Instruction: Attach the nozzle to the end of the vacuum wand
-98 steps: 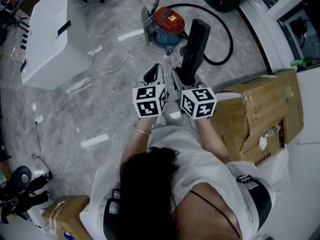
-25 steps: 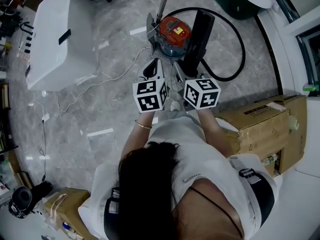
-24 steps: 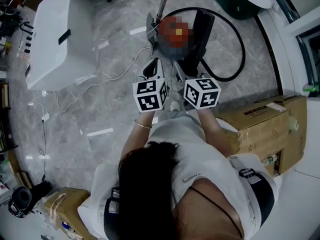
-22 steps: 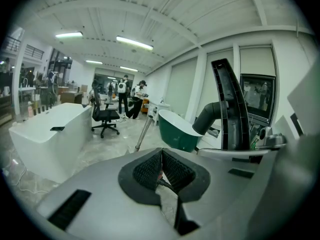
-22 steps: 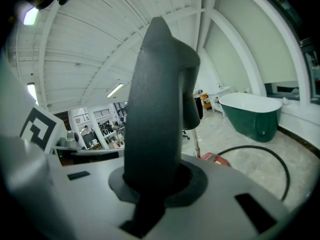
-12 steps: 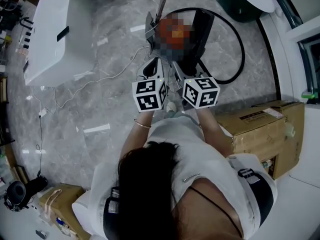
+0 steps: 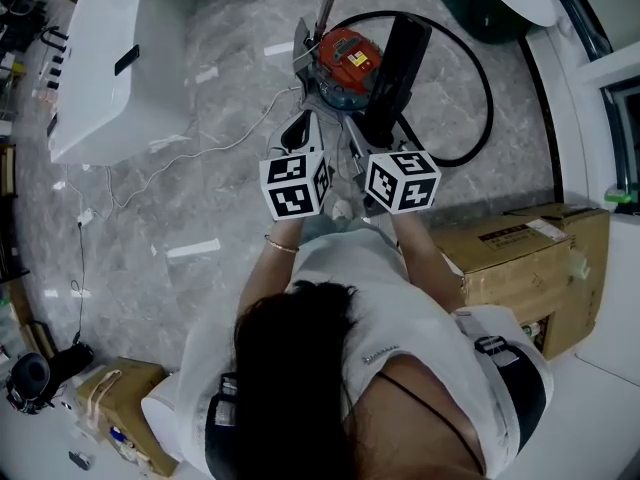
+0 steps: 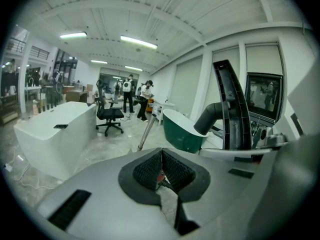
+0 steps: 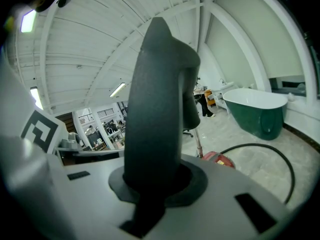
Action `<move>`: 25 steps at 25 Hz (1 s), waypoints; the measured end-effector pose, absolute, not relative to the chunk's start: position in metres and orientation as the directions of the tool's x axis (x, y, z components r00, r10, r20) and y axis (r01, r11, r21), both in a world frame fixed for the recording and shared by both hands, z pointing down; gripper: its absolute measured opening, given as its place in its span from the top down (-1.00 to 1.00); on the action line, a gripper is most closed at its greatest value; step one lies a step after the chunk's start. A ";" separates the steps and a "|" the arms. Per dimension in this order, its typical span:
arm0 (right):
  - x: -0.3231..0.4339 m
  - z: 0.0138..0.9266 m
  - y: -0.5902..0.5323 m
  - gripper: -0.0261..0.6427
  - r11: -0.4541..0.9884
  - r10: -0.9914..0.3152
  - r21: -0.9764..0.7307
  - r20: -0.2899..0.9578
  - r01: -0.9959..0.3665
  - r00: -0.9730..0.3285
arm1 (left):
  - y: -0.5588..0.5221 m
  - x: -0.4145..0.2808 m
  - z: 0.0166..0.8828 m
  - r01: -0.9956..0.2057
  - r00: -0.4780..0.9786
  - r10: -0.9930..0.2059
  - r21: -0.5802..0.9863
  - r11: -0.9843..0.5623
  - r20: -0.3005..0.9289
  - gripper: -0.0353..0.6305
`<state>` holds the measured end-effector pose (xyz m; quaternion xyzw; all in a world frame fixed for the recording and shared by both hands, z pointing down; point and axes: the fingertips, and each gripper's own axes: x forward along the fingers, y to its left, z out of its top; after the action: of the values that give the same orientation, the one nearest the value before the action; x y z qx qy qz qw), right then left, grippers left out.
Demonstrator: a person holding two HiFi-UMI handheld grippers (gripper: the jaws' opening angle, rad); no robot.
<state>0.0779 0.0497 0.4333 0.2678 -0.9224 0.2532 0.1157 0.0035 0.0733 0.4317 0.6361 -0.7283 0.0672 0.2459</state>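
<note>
The right gripper (image 9: 155, 180) has its jaws shut tight on the black nozzle (image 9: 156, 104). The nozzle is long and sticks straight out in front of the jaws, away from the person. From above, it hangs just over the right side of the red vacuum (image 7: 345, 56).

The left gripper (image 8: 161, 171) has its jaws pressed together with nothing between them. It floats just in front of the vacuum, close beside the right gripper.

The wand (image 7: 325, 10) is a thin metal pipe. It comes up from the left side of the vacuum and leans a little, with its open end at the top. A black hose (image 7: 482, 80) loops round the far side of the vacuum.

So the wand's end is ahead of the nozzle and a bit to its left. I think the nozzle has to go over that way and line up with the pipe. The left gripper is on the wand's side, so it looks best placed to hold the pipe.
</note>
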 end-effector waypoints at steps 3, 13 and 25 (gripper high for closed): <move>0.076 0.434 0.049 0.75 0.729 -0.433 -0.402 0.354 -0.553 -0.829 | 0.074 -0.002 0.434 -0.955 -0.079 -0.892 0.222 0.195 0.445 0.88; 0.078 0.429 0.040 0.75 0.731 -0.431 -0.407 0.347 -0.548 -0.833 | 0.071 -0.007 0.441 -0.950 -0.082 -0.885 0.233 0.208 0.457 0.88; 0.095 0.440 0.015 0.75 0.681 -0.474 -0.437 0.348 -0.588 -0.809 | 0.060 -0.017 0.454 -0.955 -0.062 -0.886 0.231 0.187 0.460 0.88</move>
<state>0.0945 0.0146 0.4402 0.2914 -0.9109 0.2731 0.1037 -0.0169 0.0600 0.4542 0.6340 -0.7258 0.0667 0.2585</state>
